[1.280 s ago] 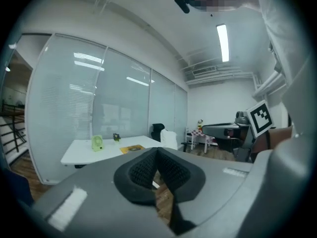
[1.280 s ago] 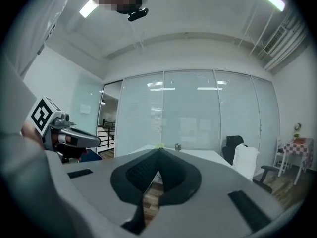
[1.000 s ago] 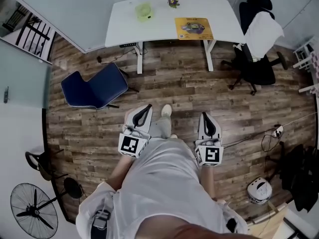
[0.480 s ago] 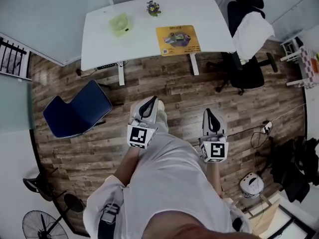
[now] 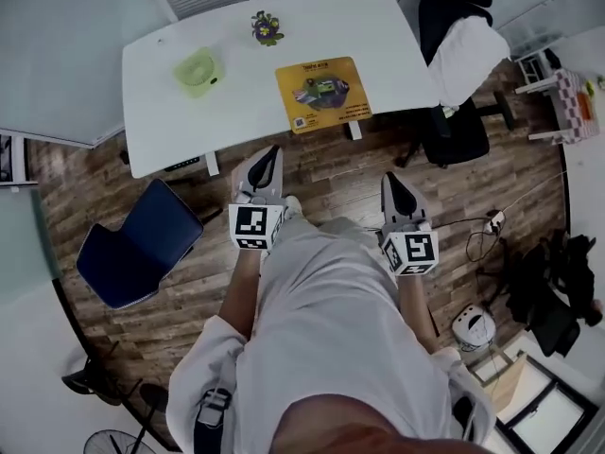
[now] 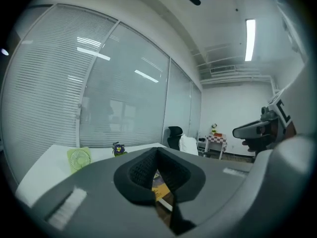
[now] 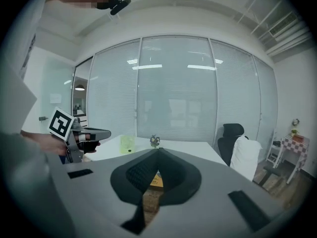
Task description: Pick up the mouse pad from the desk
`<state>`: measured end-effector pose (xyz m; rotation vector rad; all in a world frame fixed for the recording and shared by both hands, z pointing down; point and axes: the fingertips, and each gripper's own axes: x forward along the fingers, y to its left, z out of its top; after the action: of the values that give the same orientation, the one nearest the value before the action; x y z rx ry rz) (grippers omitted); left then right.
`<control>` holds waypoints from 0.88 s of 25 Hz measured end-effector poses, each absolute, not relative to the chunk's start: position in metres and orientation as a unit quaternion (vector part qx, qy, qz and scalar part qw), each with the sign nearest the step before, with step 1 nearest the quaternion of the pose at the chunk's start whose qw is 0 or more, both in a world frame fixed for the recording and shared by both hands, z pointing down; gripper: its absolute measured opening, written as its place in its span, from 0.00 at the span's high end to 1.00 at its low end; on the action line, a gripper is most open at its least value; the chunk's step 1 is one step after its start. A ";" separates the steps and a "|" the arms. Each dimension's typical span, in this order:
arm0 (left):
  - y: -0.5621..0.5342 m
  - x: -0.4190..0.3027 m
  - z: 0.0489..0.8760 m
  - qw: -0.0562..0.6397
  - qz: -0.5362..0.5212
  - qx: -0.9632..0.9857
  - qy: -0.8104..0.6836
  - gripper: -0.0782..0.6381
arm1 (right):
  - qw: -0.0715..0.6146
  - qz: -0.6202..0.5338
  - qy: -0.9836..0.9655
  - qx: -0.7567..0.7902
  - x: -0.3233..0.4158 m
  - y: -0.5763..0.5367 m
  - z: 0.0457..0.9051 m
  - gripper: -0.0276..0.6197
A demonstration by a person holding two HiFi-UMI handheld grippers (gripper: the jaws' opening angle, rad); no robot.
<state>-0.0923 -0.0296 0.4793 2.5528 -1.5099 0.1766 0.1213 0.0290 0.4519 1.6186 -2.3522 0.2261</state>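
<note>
An orange-yellow mouse pad (image 5: 320,94) with a dark printed picture lies flat near the front edge of the white desk (image 5: 236,102). My left gripper (image 5: 270,152) is shut and empty, just short of the desk's front edge and left of the pad. Further right and further from the desk, my right gripper (image 5: 390,181) is shut and empty too. In the left gripper view a slice of the pad (image 6: 159,184) shows between the closed jaws (image 6: 157,152). The right gripper view shows the pad (image 7: 156,181) beyond its closed jaws (image 7: 158,152).
On the desk stand a small green fan (image 5: 197,70) and a little potted flower (image 5: 267,28). A black office chair draped with white cloth (image 5: 460,55) is right of the desk. A blue chair (image 5: 140,244) sits on the wood floor at left. Cables and a power strip (image 5: 491,223) lie at right.
The person has walked toward the desk, so desk and pad sit much closer and lower in the head view. Both grippers came forward with them and stayed shut.
</note>
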 end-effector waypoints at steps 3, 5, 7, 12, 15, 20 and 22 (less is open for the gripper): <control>-0.052 -0.105 0.481 0.097 0.053 0.846 -0.522 0.90 | 0.156 0.092 -0.810 0.558 0.124 0.001 0.464 0.95; -0.063 -0.114 0.484 0.104 0.054 0.836 -0.535 0.90 | 0.166 0.097 -0.805 0.562 0.129 -0.018 0.471 0.95; -0.072 -0.119 0.489 0.113 0.058 0.828 -0.546 0.90 | 0.173 0.102 -0.798 0.569 0.138 -0.036 0.477 0.95; -0.098 -0.122 0.509 0.134 0.080 0.811 -0.564 0.90 | 0.183 0.119 -0.794 0.567 0.151 -0.088 0.505 0.95; -0.121 -0.115 0.528 0.149 0.097 0.803 -0.568 0.90 | 0.188 0.134 -0.797 0.558 0.156 -0.123 0.527 0.95; -0.165 -0.091 0.568 0.187 0.127 0.798 -0.559 0.85 | 0.214 0.146 -0.805 0.534 0.161 -0.182 0.559 0.95; -0.186 -0.083 0.589 0.196 0.150 0.794 -0.555 0.81 | 0.228 0.163 -0.807 0.520 0.163 -0.204 0.579 0.93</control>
<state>-0.0830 -0.1860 0.5893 2.2253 -1.5543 0.4207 0.1633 -0.2040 0.5789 1.4337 -2.2221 0.4487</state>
